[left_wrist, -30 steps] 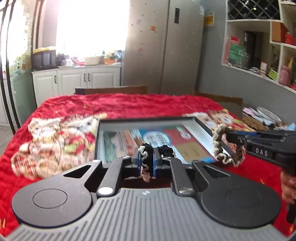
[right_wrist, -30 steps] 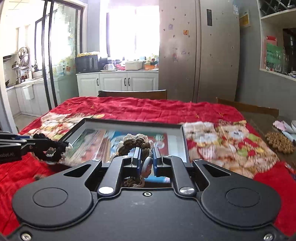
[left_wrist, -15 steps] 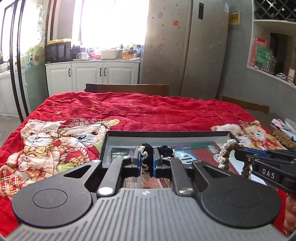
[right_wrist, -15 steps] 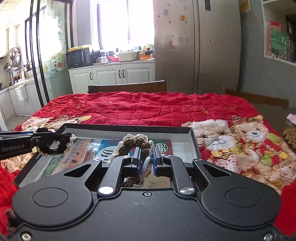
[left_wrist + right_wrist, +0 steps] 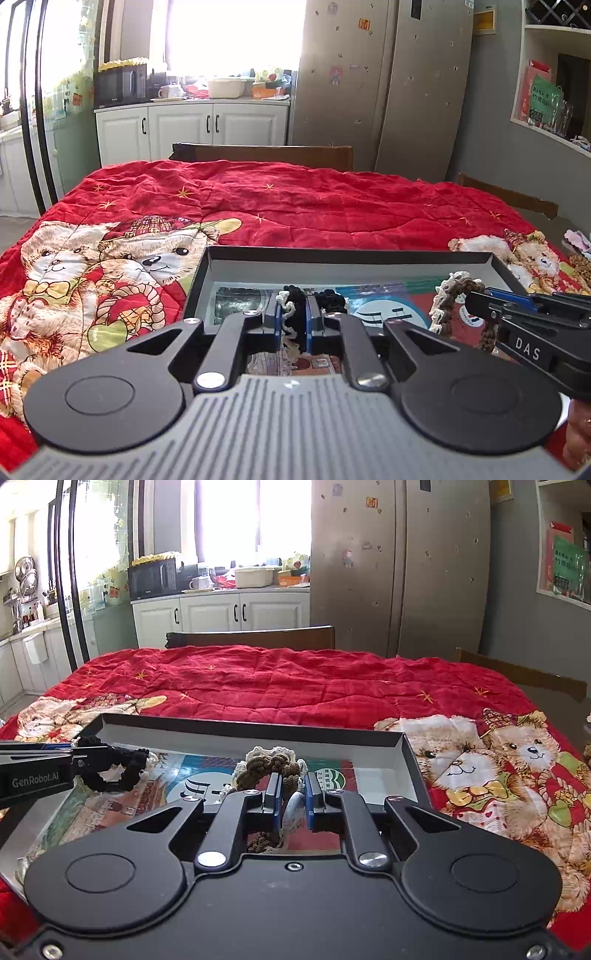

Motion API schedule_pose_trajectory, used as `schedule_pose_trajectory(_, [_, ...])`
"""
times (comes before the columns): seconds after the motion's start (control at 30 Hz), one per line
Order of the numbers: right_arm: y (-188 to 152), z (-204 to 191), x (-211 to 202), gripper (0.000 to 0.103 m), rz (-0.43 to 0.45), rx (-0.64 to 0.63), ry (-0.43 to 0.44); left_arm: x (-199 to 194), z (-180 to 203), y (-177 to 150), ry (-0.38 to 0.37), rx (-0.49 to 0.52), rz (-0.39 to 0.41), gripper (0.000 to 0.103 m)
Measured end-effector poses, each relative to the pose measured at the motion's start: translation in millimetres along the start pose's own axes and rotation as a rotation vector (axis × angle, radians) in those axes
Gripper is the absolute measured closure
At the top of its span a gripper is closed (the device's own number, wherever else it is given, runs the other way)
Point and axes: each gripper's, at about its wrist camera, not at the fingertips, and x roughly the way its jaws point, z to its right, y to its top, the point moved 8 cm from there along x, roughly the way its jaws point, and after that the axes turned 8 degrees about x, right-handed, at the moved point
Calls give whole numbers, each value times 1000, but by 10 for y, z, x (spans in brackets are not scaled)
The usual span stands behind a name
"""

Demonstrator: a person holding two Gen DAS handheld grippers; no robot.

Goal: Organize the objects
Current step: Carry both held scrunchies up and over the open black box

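Left gripper (image 5: 293, 325) clamped on the black scrunchie (image 5: 295, 310), held above the tray (image 5: 347, 256) — and beside it, the right gripper (image 5: 293, 803) pinching the brown scrunchie (image 5: 271, 766) over the same tray, on the red quilt (image 5: 295, 679).

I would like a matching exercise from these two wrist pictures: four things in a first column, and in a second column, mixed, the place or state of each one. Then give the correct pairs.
Column one
1. black scrunchie
2. brown scrunchie
3. tray
4. wooden chair

Column two
A. lies on the red blanket, open side up
B. held in the right gripper, above the tray
C. stands behind the far edge of the table
D. held in the left gripper, above the tray

Pairs: 1-D, 2-B, 3-A, 4-C
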Motion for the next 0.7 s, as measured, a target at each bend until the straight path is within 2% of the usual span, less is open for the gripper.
schedule_pose_trajectory(0.7, [-10, 76, 221, 91, -76, 22, -9, 116, -21, -36, -7, -5, -46, 86])
